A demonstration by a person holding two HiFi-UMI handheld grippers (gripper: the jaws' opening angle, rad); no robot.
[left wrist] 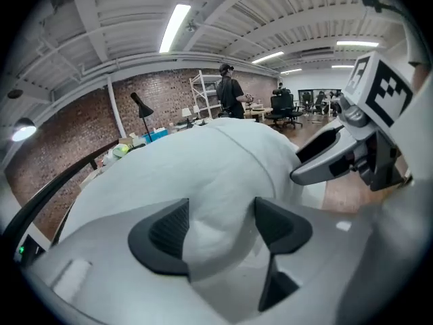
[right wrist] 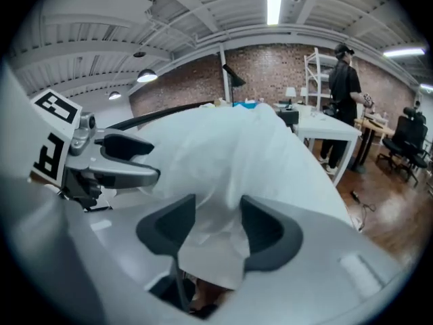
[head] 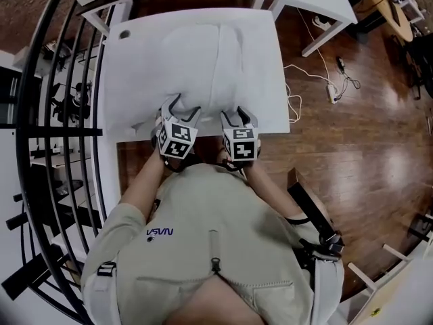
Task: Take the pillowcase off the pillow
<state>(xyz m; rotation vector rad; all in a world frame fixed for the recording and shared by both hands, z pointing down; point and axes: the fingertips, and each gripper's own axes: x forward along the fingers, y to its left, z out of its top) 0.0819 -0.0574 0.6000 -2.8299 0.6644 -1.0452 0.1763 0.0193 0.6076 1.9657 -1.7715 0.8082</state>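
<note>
A white pillow in its white pillowcase (head: 196, 66) lies on a white table (head: 111, 87) in front of me. Both grippers sit side by side at its near edge. My left gripper (head: 178, 104) stands wide, and the near end of the pillow (left wrist: 203, 161) bulges between its dark pads (left wrist: 169, 232) without being pinched. My right gripper (head: 239, 114) is also open. A loose flap of the pillowcase (right wrist: 216, 249) hangs down between its pads (right wrist: 260, 229). Each gripper view shows the other gripper beside it, the right gripper (left wrist: 331, 158) and the left gripper (right wrist: 125, 161).
A black railing (head: 61, 114) curves along the left of the table. More white tables (head: 318, 5) stand behind it. Cables and a power strip (head: 331, 90) lie on the wooden floor to the right. A small dark disc (head: 124, 34) sits at the table's far left corner.
</note>
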